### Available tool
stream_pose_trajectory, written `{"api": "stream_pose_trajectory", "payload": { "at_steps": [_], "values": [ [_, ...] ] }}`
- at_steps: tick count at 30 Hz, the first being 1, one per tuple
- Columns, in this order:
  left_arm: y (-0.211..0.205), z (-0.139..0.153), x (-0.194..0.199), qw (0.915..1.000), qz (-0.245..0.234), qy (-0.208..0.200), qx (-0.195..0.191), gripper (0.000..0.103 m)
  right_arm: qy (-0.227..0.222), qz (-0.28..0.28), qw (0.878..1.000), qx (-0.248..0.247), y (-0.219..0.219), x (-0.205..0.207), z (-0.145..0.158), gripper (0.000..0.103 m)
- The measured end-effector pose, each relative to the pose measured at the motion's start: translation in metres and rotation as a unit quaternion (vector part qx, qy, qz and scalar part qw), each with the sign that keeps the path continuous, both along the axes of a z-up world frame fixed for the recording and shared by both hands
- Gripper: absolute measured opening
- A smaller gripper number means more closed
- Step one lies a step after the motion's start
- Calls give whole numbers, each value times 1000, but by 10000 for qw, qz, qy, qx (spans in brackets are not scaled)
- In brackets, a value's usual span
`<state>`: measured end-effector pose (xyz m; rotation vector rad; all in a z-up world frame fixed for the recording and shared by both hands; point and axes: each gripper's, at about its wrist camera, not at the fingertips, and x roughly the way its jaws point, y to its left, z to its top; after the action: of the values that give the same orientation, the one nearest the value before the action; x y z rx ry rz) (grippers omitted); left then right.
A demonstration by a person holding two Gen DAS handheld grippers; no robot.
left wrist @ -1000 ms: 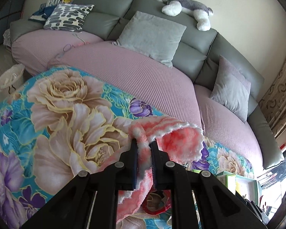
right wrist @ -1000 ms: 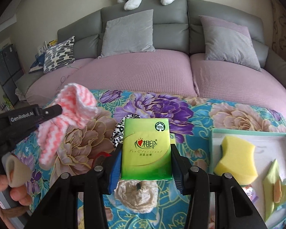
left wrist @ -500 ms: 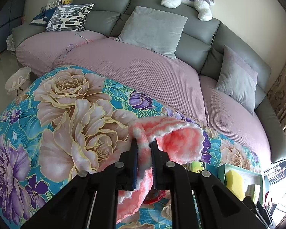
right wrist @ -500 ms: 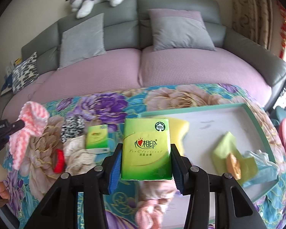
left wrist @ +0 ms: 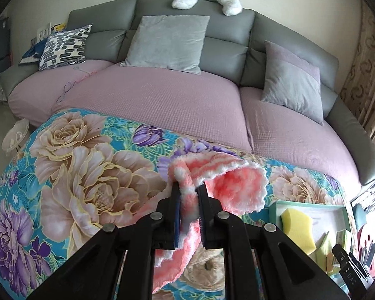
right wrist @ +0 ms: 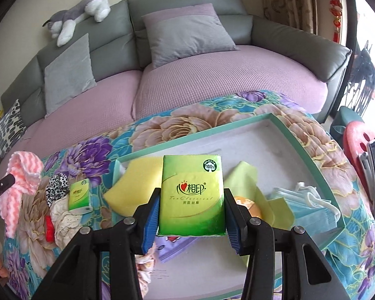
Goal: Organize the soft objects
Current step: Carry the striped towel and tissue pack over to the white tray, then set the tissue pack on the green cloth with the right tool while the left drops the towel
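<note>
Bright daylight from window at right, blown out there; soft shadows; strong fisheye bending, dark corners; sharp focus.

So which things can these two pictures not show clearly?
- Left wrist view: the tray is cut off at the right edge.
- Left wrist view: the pink cloth hides the table behind it.
- Right wrist view: the tissue pack covers part of the yellow sponge.

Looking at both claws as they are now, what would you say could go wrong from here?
1. The left claw pinches only an edge of the pink fluffy cloth; its hanging tail might drag across the floral tabletop.
2. The tray already holds a sponge, face masks and cloths, so the tissue pack in the right claw may land on them.
</note>
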<state>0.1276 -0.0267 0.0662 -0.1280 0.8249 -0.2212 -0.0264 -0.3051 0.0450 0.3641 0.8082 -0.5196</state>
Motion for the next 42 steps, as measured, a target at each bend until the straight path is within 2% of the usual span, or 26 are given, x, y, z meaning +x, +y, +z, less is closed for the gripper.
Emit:
{"api": "stream_pose_trajectory", "payload": {
  "at_steps": [7,11,17,20,27,32,40,42],
  "values": [
    [-39,11,-17,9992,-381,-151,7,13,68,-270,9996,-56,-20,-8,-3,49],
    [-70,13,-34,9970,-733,-192,-164,13,87,-495,9987,-112,-34,-18,-2,49],
    [-124,7,-58,9860,-1584,18,-514,13,176,-835,9962,-165,-58,-32,-5,49],
    [-147,7,-69,9812,-1878,-72,-432,13,183,-986,9948,-154,-66,-39,-6,49],
    [-175,-5,-78,9731,-2227,98,-575,13,167,-1137,9932,-207,-74,-46,-2,49],
    [-190,-4,-86,9681,-2421,38,-652,14,194,-1119,9933,-198,-74,-45,-4,49],
    [-194,-6,-85,9674,-2443,66,-666,14,233,-1067,9938,-195,-73,-43,-6,50],
    [-194,-7,-84,9668,-2457,79,-691,19,230,-1064,9938,-213,-72,-42,-5,50]
  ]
}}
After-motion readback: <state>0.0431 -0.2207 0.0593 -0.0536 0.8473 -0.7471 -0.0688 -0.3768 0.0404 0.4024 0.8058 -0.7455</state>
